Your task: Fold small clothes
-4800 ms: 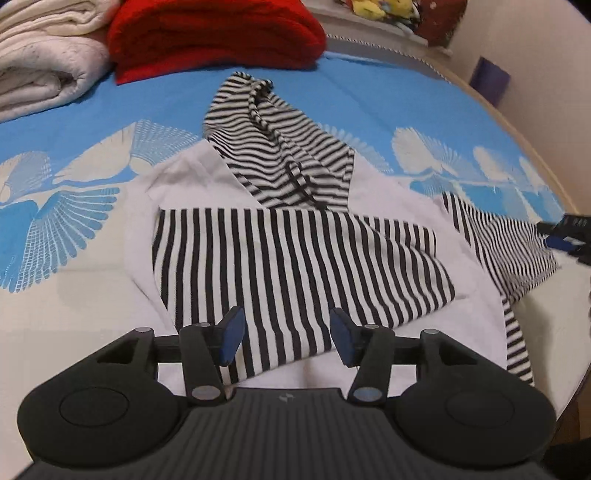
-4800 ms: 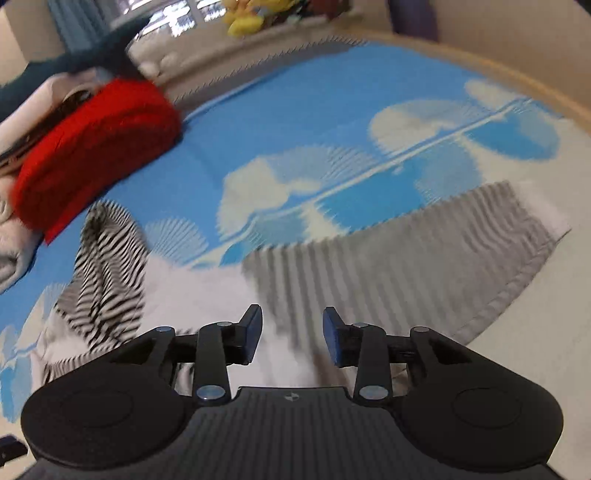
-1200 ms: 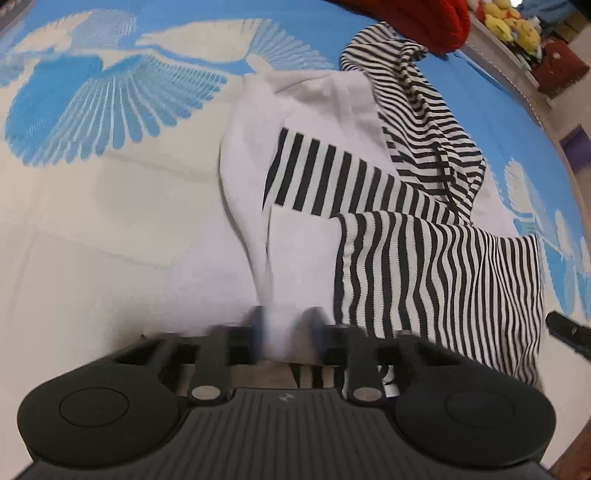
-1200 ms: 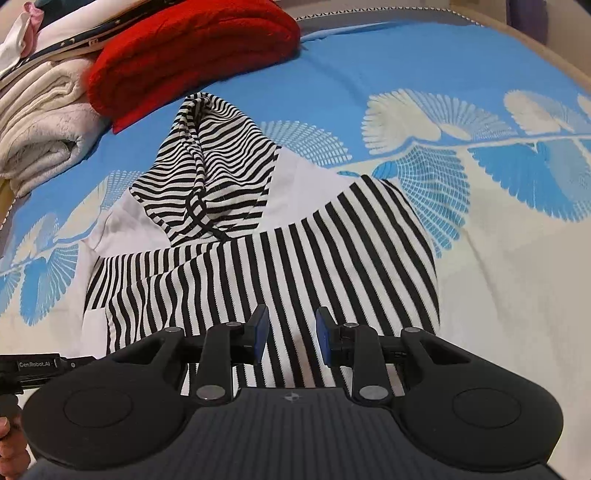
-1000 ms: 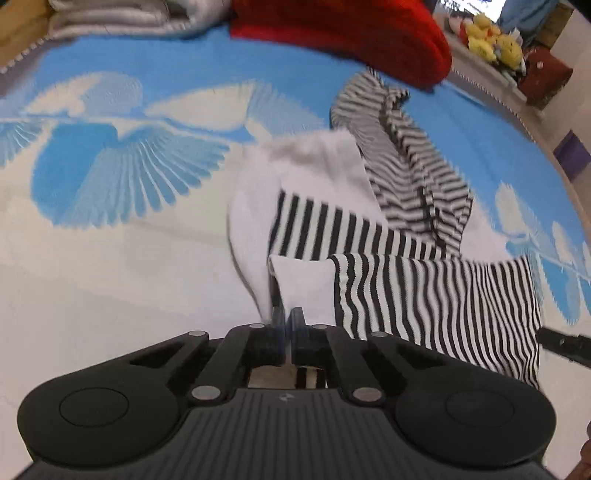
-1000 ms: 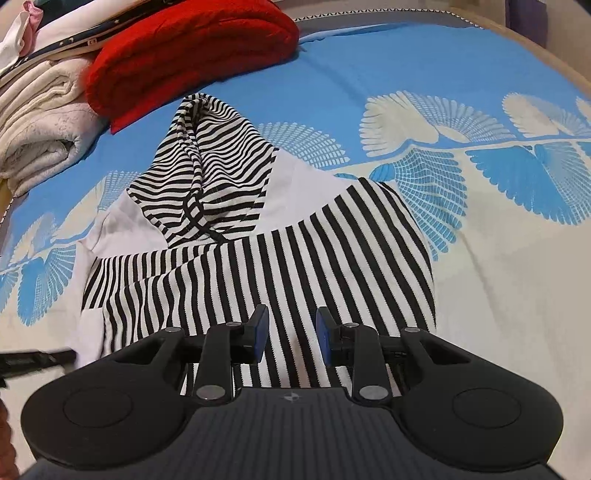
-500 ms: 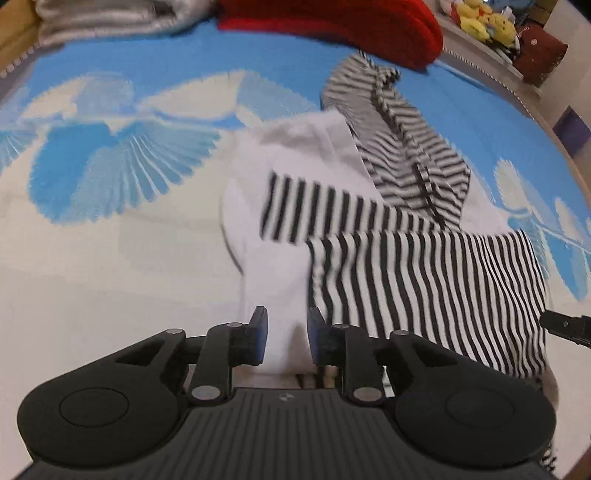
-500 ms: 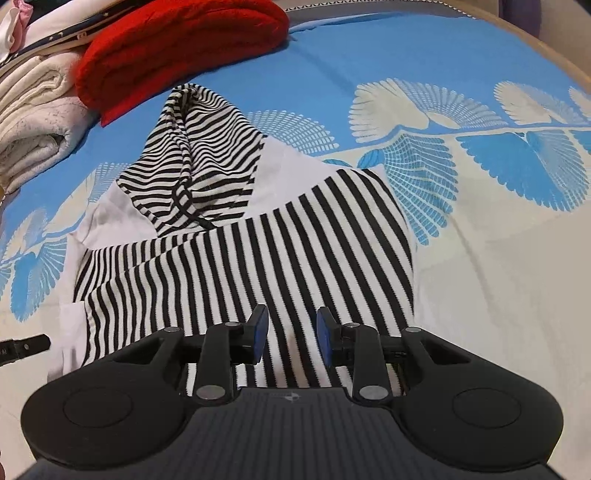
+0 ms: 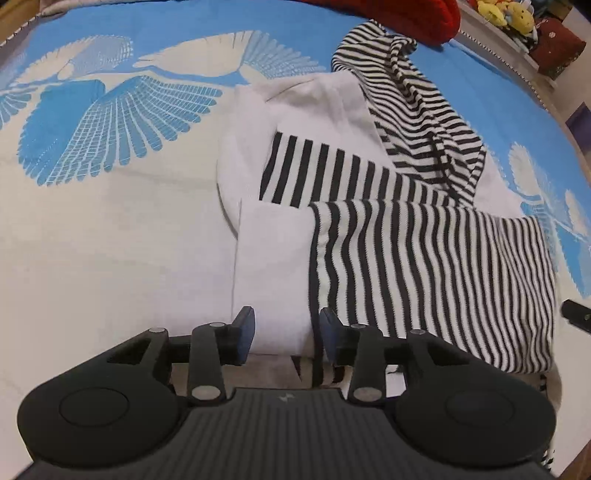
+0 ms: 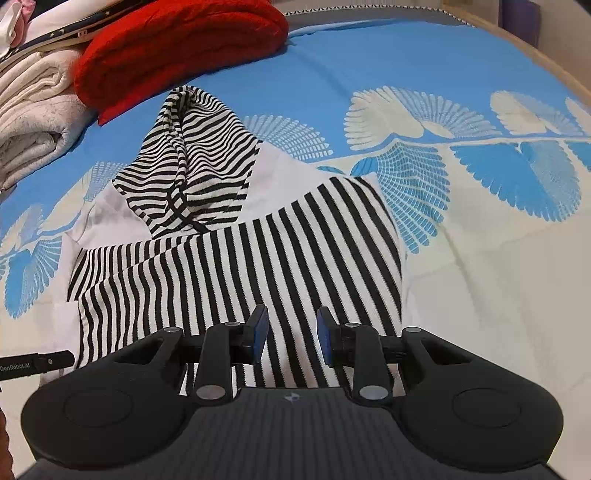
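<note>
the left gripper sits low over the near edge of the striped hoodie, pointing forward across it, its jaws parted with a plain white fold of the garment lying between and beneath them; they grip nothing. the right gripper hovers just over the near hem of the same hoodie, aimed toward the hood, its jaws likewise set apart and holding nothing, with striped cloth showing in the gap

the hoodie lies on a bed cover of blue with pale feather-like patterns, the near part of the cover cream. its sleeves are laid across the body, so the bold stripes of one sleeve cross the finer stripes of the other, and the striped hood is bunched at the far end, a dark drawstring trailing from it. white fabric of the body shows at the shoulders and along the left side

beyond the hood rests a folded red knit, and beside it a stack of folded cream towels. in the left view, yellow soft toys sit on a ledge past the bed. each view catches the tip of the other gripper at its edge
</note>
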{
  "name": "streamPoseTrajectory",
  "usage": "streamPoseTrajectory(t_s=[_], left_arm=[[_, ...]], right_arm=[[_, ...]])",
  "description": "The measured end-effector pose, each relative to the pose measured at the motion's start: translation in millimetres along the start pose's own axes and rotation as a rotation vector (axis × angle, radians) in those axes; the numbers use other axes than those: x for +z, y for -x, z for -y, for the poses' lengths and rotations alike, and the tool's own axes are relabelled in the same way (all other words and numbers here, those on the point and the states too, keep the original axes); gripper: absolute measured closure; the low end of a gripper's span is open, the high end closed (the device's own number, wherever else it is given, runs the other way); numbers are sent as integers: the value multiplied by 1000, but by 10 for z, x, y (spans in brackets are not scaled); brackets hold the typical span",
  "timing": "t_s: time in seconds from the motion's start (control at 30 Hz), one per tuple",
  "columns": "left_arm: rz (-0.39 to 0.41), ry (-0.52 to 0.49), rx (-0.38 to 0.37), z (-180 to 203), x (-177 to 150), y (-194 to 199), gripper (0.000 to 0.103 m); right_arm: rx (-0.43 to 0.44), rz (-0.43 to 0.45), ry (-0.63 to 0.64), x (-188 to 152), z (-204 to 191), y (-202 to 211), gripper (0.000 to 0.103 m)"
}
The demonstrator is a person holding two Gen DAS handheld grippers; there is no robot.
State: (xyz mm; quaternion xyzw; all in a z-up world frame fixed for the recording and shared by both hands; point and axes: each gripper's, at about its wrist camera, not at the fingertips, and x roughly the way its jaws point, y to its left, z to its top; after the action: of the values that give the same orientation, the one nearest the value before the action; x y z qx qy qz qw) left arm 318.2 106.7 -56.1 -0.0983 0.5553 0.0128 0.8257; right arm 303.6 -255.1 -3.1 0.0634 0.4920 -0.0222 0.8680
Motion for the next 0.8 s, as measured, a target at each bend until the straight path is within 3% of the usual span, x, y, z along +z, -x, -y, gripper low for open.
streamPoseTrajectory(t_s=[0.17, 0.3, 0.33, 0.47, 0.5, 0.57, 0.73, 0.8], left_arm=[[117, -65, 27, 140, 64, 217, 56], [278, -122, 31, 293, 83, 492, 20], [319, -137, 30, 326, 89, 553, 13], [439, -174, 25, 407, 126, 710, 2], [458, -180, 24, 418, 144, 729, 1], [480, -190, 24, 447, 203, 727, 1], [454, -187, 16, 530, 666, 496, 1], [457, -187, 21, 607, 957, 338, 5]], right_arm=[[-46, 18, 53, 11, -25, 40, 71], [-63, 45, 70, 23, -28, 96, 63], [-65, 57, 72, 27, -28, 115, 58], [-84, 101, 72, 96, -15, 185, 20], [-89, 110, 67, 125, -5, 200, 12], [-93, 121, 53, 177, 26, 217, 5], [-93, 104, -9, 298, 186, 177, 1], [-94, 99, -29, 322, 243, 160, 1]])
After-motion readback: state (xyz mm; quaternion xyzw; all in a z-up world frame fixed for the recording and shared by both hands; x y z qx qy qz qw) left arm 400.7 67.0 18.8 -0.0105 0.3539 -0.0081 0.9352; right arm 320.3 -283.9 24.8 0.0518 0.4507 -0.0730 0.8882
